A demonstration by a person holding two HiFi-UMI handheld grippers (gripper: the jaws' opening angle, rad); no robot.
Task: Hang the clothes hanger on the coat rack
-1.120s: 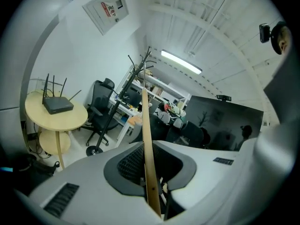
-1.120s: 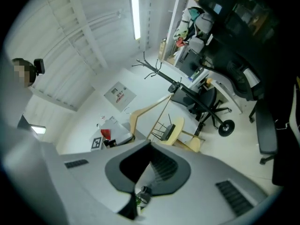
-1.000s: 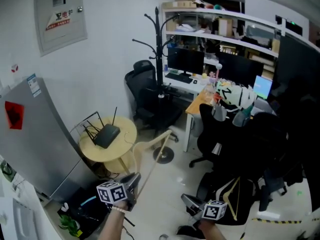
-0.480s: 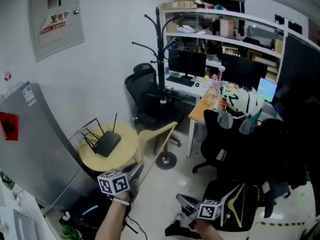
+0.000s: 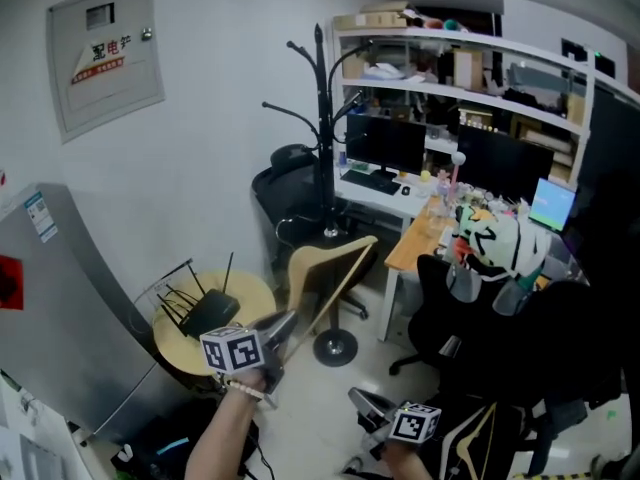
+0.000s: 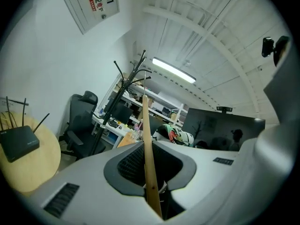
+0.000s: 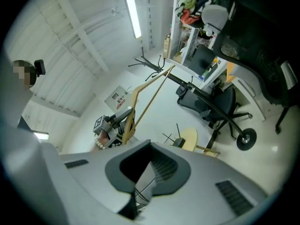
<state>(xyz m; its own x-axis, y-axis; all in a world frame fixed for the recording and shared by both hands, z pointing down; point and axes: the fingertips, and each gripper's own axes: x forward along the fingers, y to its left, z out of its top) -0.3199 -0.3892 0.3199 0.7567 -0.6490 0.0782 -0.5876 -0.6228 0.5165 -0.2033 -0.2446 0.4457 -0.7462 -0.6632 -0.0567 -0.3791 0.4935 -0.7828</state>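
A light wooden clothes hanger (image 5: 335, 273) sticks up and away from my left gripper (image 5: 282, 323), which is shut on its lower end. In the left gripper view the hanger's bar (image 6: 146, 144) runs straight up between the two ribbed pads. The black coat rack (image 5: 320, 138) stands behind it, beside the desk, its base (image 5: 335, 348) on the floor. The hanger's top is near the pole but still short of the hooks (image 6: 136, 71). My right gripper (image 5: 365, 401) is low at the bottom edge, its jaws slightly apart and empty. It looks toward the hanger (image 7: 140, 107) and the coat rack (image 7: 187, 86).
A round yellow table (image 5: 175, 333) with a black router (image 5: 208, 313) stands left of the rack. A black office chair (image 5: 290, 188) and a desk with monitors (image 5: 400, 148) are behind it. Another dark chair (image 5: 520, 348) fills the right; a grey cabinet (image 5: 60, 298) is left.
Both grippers and the head view have come closer to the coat rack. The left gripper has risen with the hanger, which now overlaps the rack's lower pole.
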